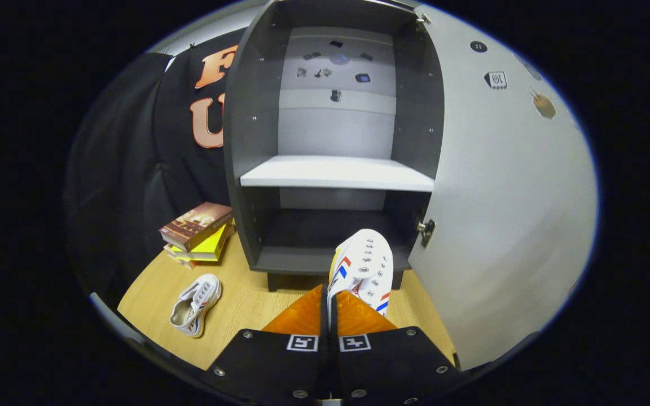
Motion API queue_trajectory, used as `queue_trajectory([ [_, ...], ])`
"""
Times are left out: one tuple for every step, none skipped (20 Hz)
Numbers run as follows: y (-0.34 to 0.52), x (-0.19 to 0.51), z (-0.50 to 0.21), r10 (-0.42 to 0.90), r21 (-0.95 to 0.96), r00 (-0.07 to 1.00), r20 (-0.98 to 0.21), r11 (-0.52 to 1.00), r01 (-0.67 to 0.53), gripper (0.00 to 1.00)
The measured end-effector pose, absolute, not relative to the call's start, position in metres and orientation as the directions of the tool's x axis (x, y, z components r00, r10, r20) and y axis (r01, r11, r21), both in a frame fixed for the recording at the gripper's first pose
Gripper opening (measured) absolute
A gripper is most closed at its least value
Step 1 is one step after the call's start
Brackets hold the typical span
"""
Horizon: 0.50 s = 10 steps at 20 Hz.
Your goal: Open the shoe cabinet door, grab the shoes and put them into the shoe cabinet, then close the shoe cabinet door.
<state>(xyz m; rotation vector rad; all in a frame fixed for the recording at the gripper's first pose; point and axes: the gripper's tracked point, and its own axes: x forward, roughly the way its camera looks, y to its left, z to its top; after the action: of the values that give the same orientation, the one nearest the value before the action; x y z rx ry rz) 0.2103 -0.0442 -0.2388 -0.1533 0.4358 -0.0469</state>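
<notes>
The dark grey shoe cabinet stands ahead with its pale door swung open to the right. Inside are a white shelf and a dark lower compartment. My gripper is shut on a white shoe with red and blue stripes. The shoe hangs toe forward, just in front of the lower compartment's sill. A second white shoe lies on the wooden floor to the left of my fingers.
A stack of books lies on the floor beside the cabinet's left wall. Black cloth hangs behind it. The open door's hinge juts out close to the right of the held shoe.
</notes>
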Motion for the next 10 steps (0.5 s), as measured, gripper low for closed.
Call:
queue_trajectory([
  [-0.044, 0.213, -0.221, -0.073, -0.162, 0.916, -0.394, 0.987, 0.009, 0.0],
  [-0.044, 0.216, -0.203, -0.071, -0.168, 0.926, -0.372, 0.986, 0.008, 0.0],
  [-0.044, 0.22, -0.187, -0.065, -0.175, 0.933, -0.355, 0.984, 0.002, 0.0],
  [-0.043, 0.224, -0.172, -0.061, -0.183, 0.939, -0.339, 0.983, -0.003, 0.0],
  [-0.042, 0.23, -0.157, -0.054, -0.19, 0.944, -0.325, 0.982, -0.009, 0.0],
  [-0.041, 0.237, -0.145, -0.048, -0.197, 0.951, -0.307, 0.98, -0.014, 0.0],
  [-0.039, 0.245, -0.135, -0.042, -0.204, 0.955, -0.294, 0.979, -0.02, 0.0],
  [-0.037, 0.253, -0.126, -0.035, -0.213, 0.958, -0.283, 0.977, -0.027, 0.0],
  [-0.036, 0.263, -0.117, -0.03, -0.218, 0.962, -0.271, 0.975, -0.031, 0.0],
  [-0.033, 0.273, -0.112, -0.023, -0.22, 0.964, -0.266, 0.975, -0.037, 0.0],
])
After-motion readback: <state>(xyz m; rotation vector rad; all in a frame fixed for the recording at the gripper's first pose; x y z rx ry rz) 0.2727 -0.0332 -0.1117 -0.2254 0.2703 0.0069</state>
